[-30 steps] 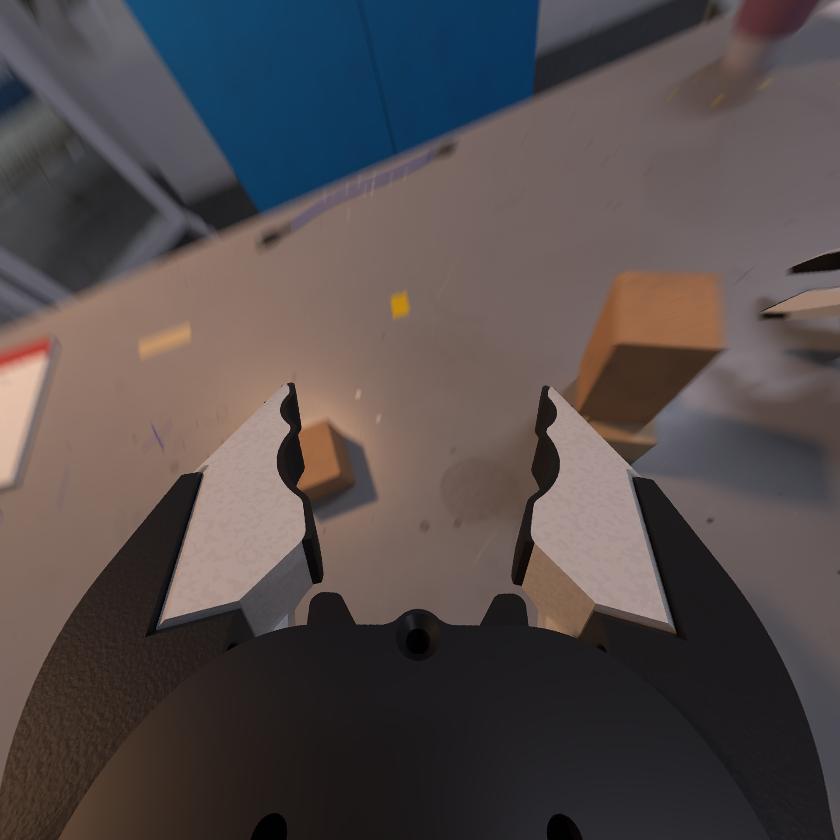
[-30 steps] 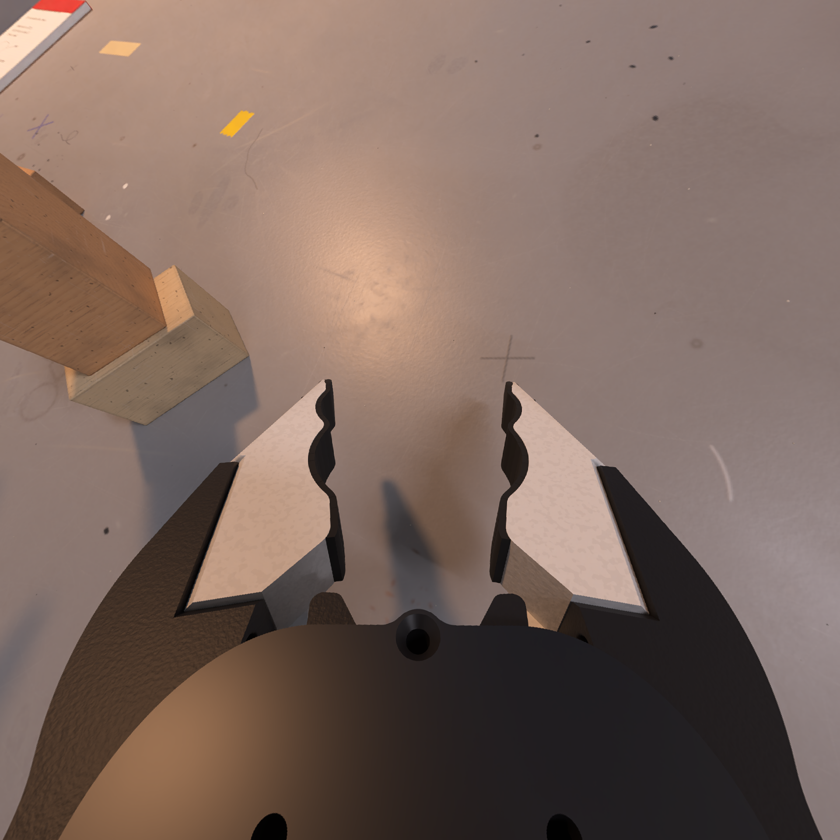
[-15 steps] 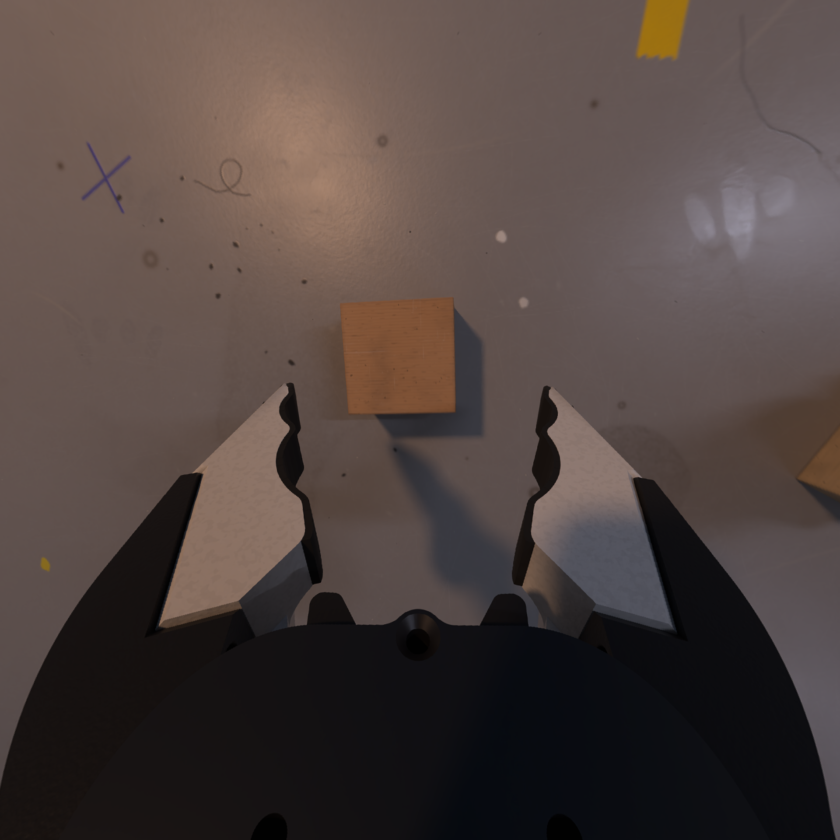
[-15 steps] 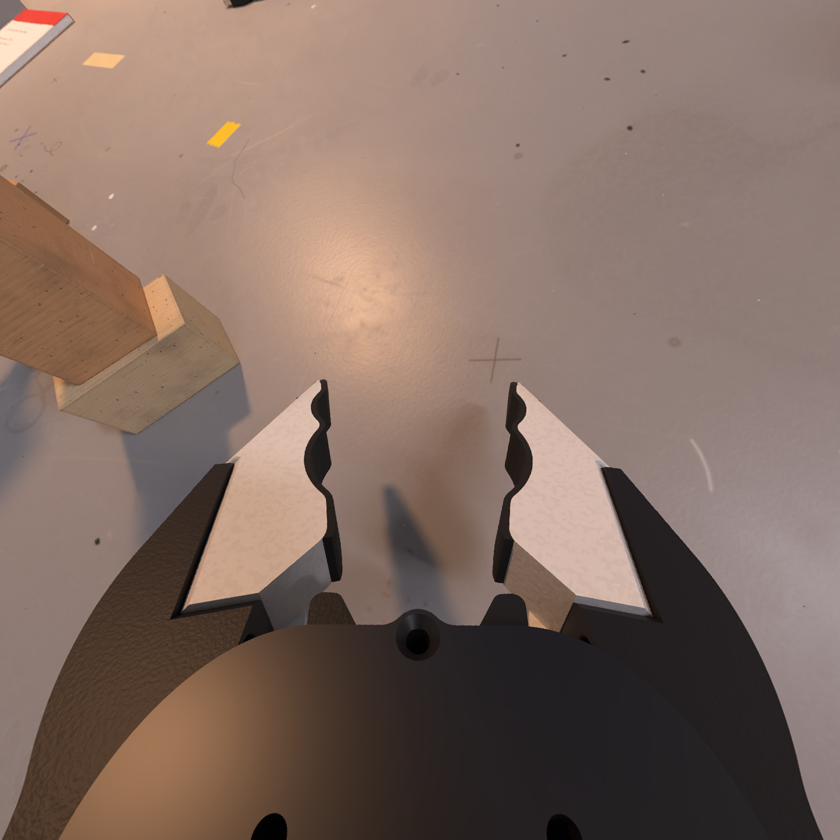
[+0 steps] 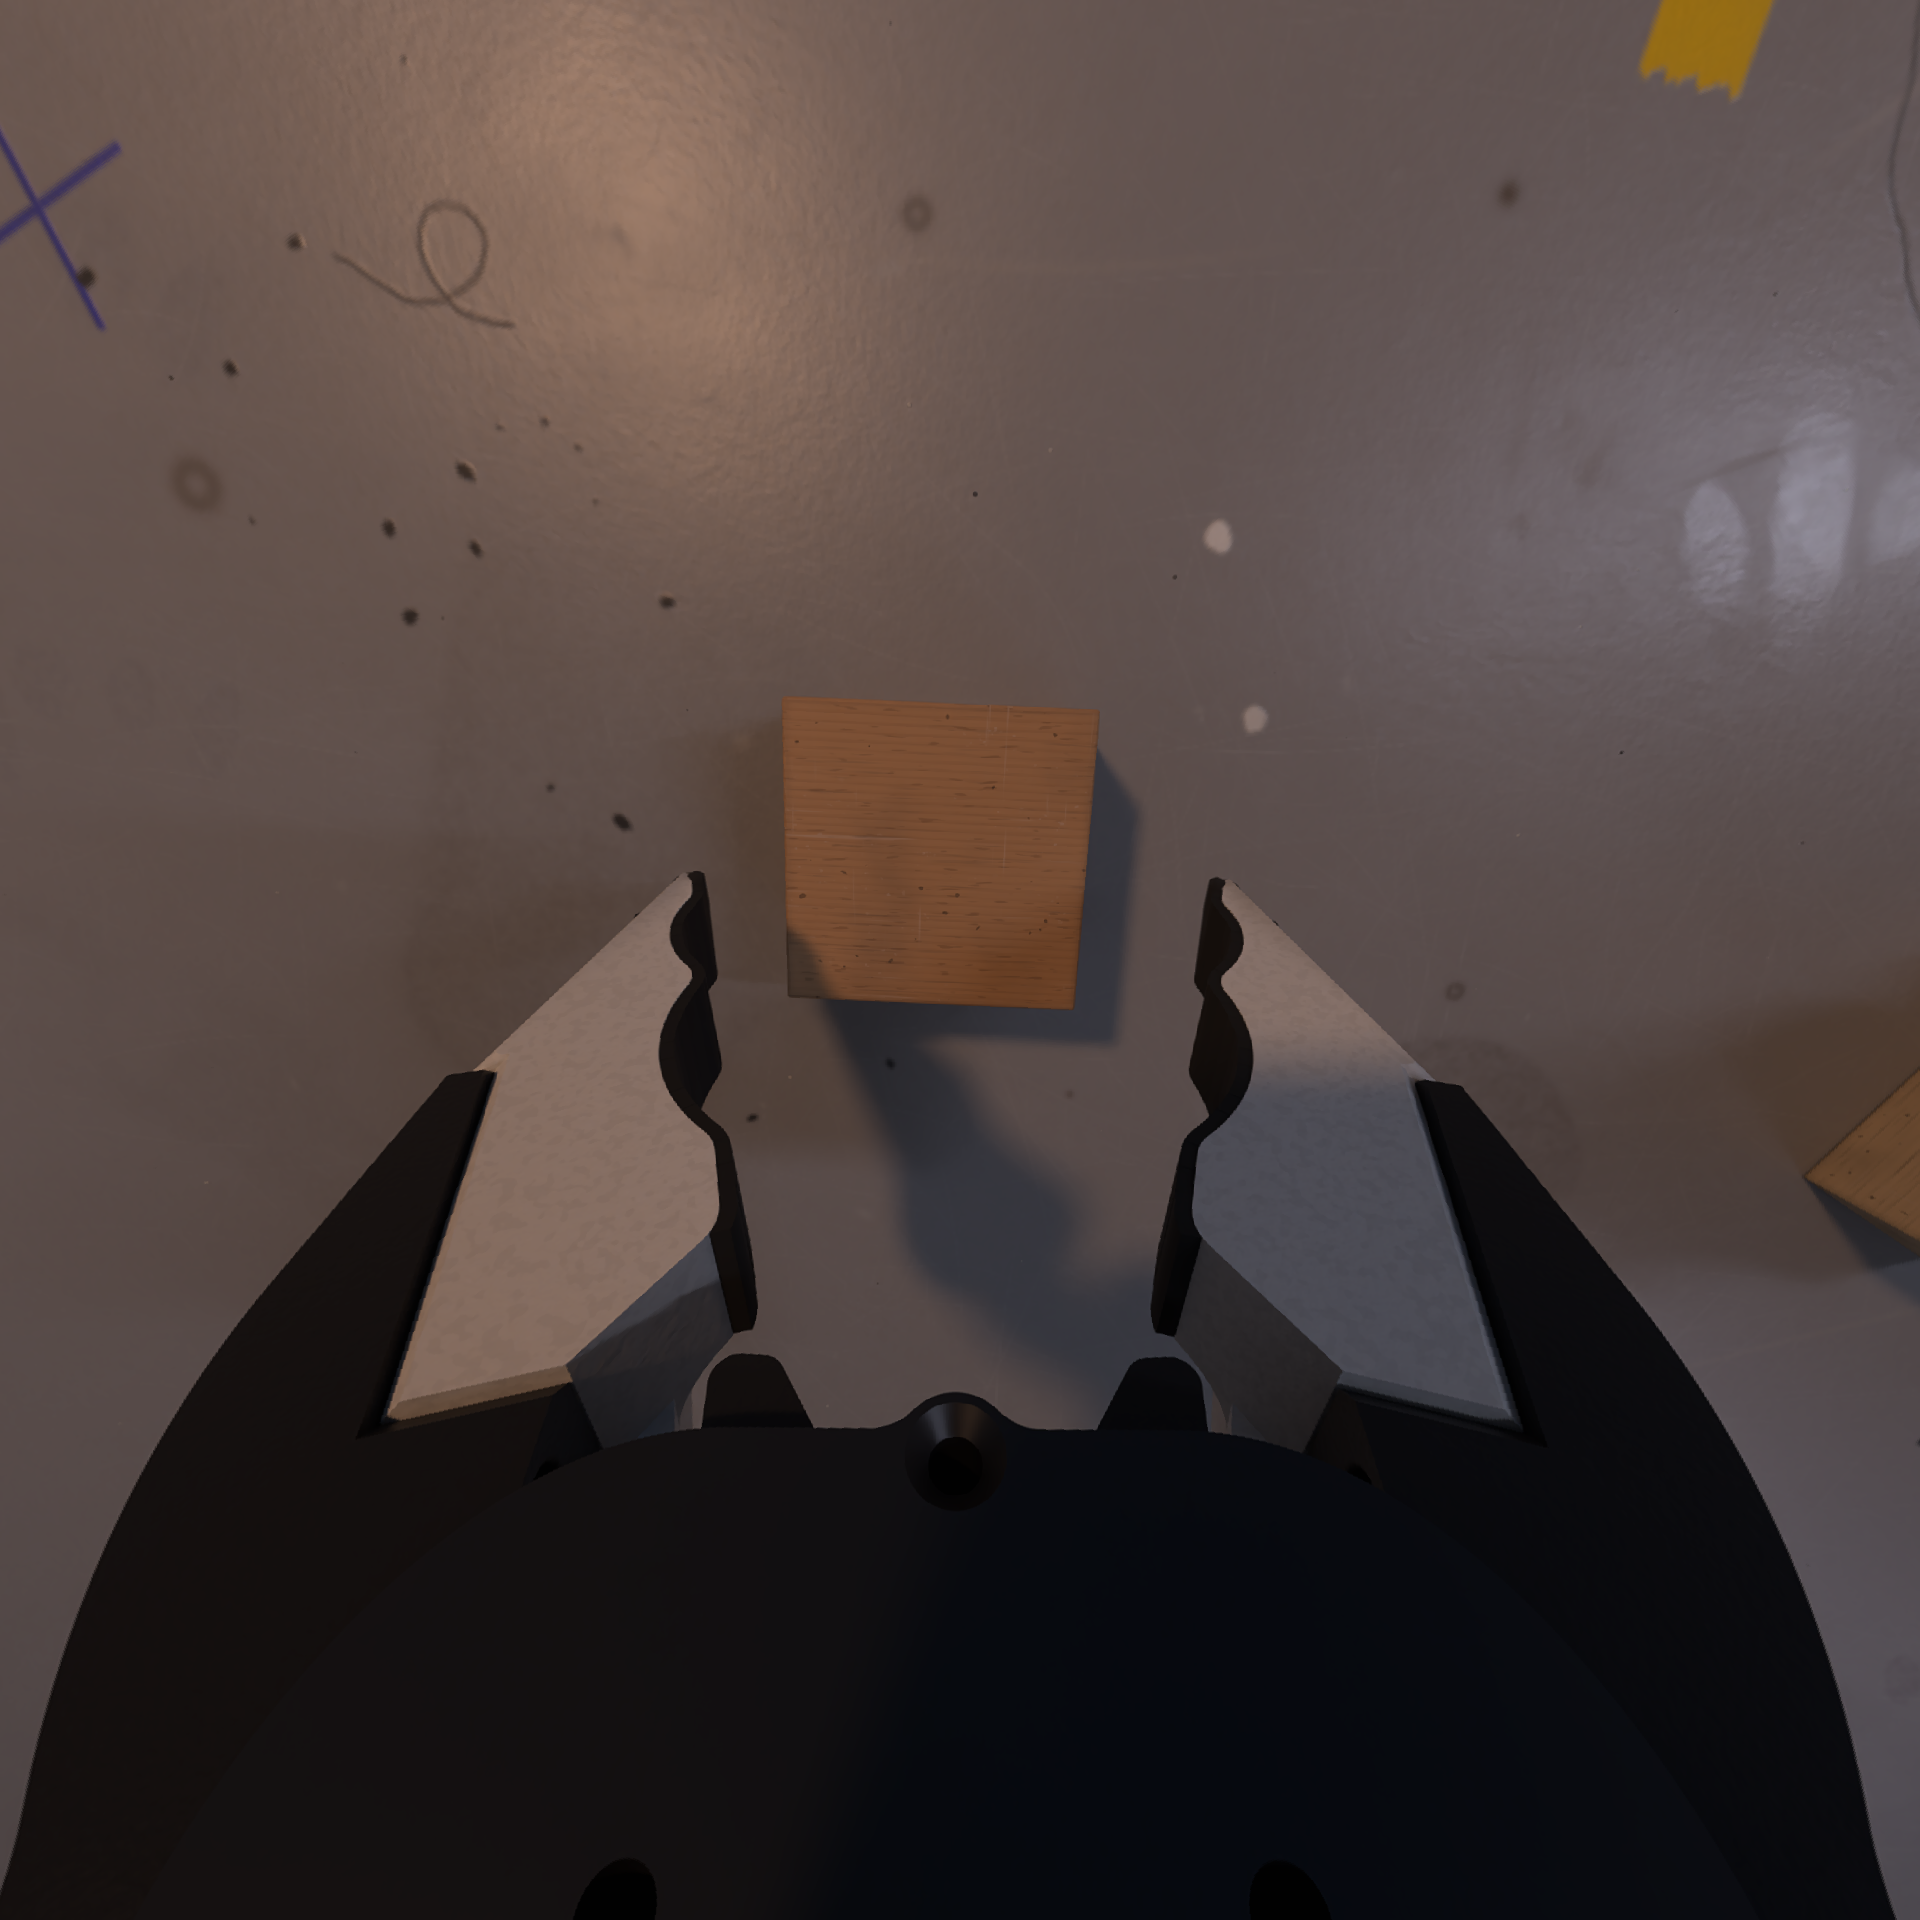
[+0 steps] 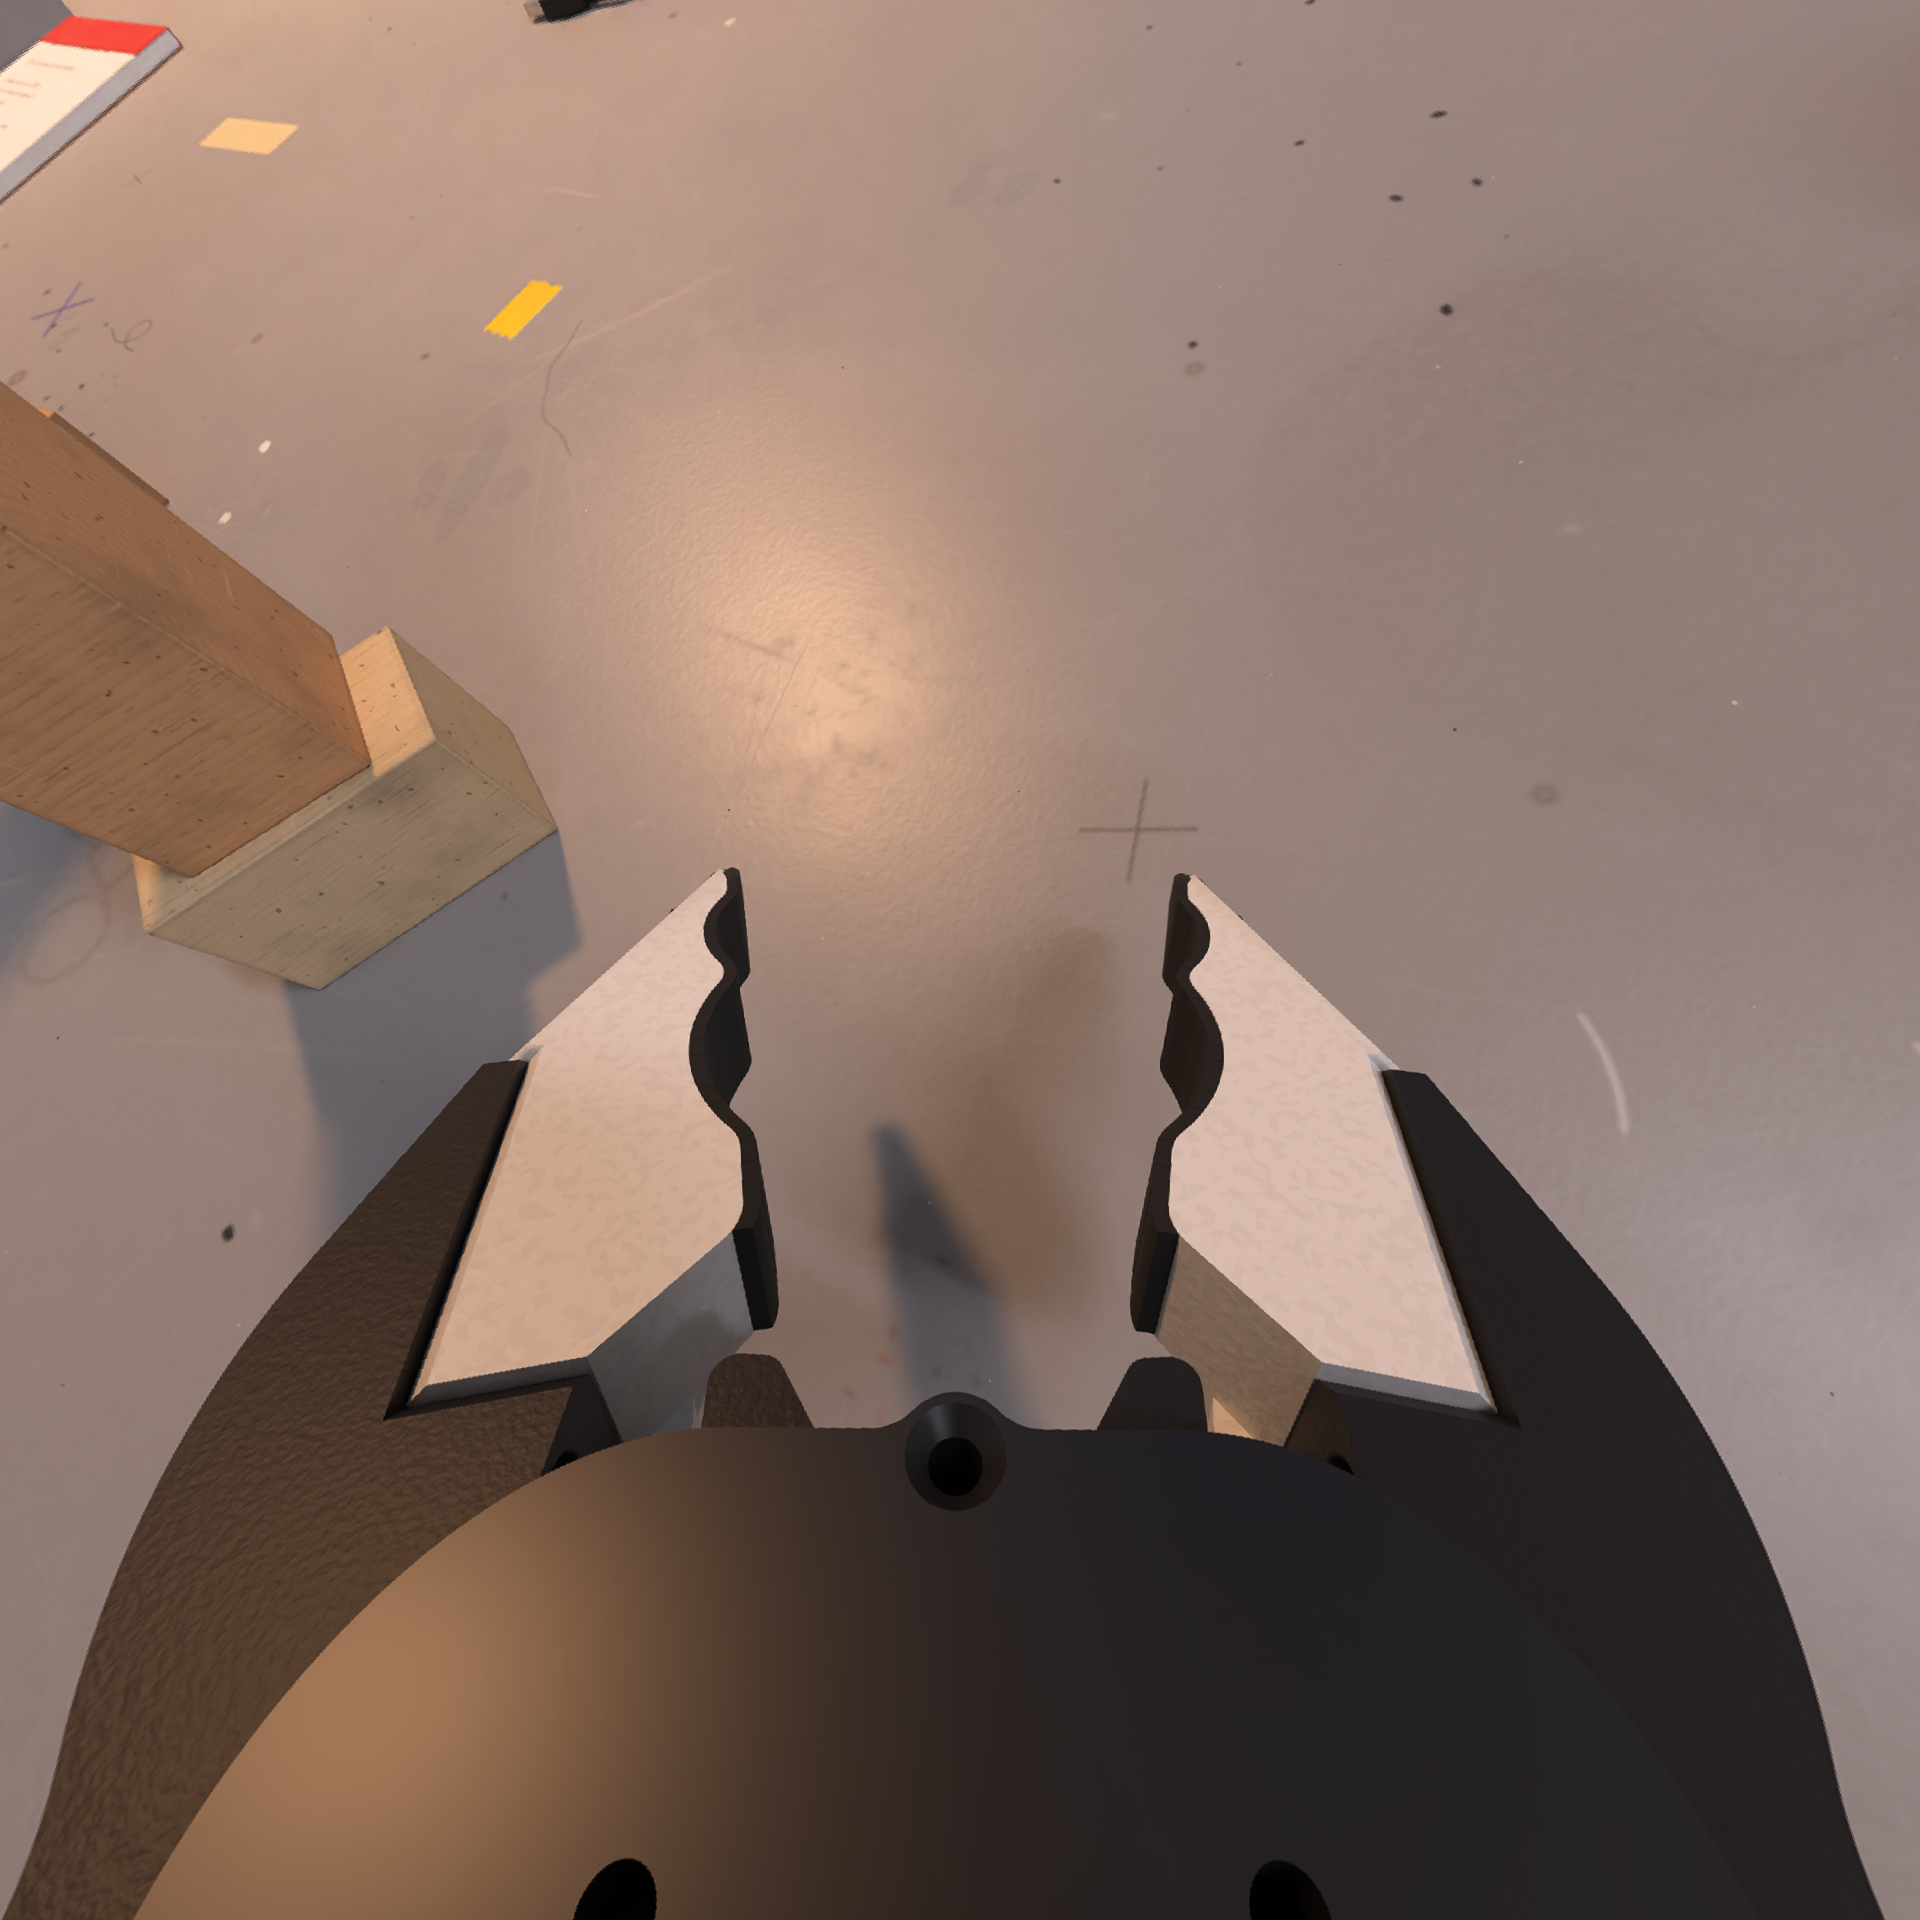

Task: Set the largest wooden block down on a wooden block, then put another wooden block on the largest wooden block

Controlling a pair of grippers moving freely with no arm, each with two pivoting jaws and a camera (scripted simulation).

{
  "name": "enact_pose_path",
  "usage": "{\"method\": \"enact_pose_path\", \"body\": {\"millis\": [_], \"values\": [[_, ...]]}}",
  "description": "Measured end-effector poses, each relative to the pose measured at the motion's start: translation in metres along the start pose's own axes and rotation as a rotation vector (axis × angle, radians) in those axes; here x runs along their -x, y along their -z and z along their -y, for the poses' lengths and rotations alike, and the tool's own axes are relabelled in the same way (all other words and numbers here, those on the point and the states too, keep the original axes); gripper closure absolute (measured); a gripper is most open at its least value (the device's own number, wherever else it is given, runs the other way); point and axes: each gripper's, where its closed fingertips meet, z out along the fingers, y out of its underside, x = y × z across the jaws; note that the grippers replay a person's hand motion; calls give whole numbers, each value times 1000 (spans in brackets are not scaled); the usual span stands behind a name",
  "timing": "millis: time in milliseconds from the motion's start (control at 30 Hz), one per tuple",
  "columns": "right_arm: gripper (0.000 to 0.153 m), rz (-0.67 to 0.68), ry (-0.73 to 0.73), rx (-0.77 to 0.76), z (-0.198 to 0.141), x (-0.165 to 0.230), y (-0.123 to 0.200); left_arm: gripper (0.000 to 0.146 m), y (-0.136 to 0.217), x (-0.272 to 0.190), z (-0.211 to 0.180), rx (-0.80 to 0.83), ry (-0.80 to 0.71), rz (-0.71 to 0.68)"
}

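We look straight down through the left gripper at a small wooden block lying flat on the grey tabletop, square face up, alone and well apart from the stack. The left jaws stand spread and empty, with the block's near edge lying between the two fingertips in view; we judge this a pre-grasp alignment, the gap set wider than the block so the fingers can pass down either side of it without nudging it. Whether the fingertips have reached the block's height we cannot tell from this view. In the right wrist view the largest wooden block rests on a paler wooden block, overhanging it toward the left of the frame and appearing tilted, though the wide-angle lens may exaggerate this. So we take the first half of the task as done and the small block as the piece meant to go on top. The right gripper is likewise released and holds nothing, hanging above bare tabletop beside the stack, probably parked clear so that the left one has room. A corner of a block shows at the right edge of the left view. Risk: the overhang may make the top placement tippy.
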Motion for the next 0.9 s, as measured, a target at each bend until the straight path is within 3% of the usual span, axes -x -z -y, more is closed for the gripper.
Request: {"method": "enact_pose_path", "body": {"millis": [400,567,700,900], "values": [[71,1,5,17,-3,1,-2,64,-14,5,-6,76,-20,26],[71,0,4,22,-4,0,-2,79,-22,5,-7,101,-40,41],[71,-1,8,22,-3,1,-2,79,-22,4,-6,97,-73,48],[71,-3,10,28,-4,1,-3,79,14,-15,16,-65,-149,10]]}}
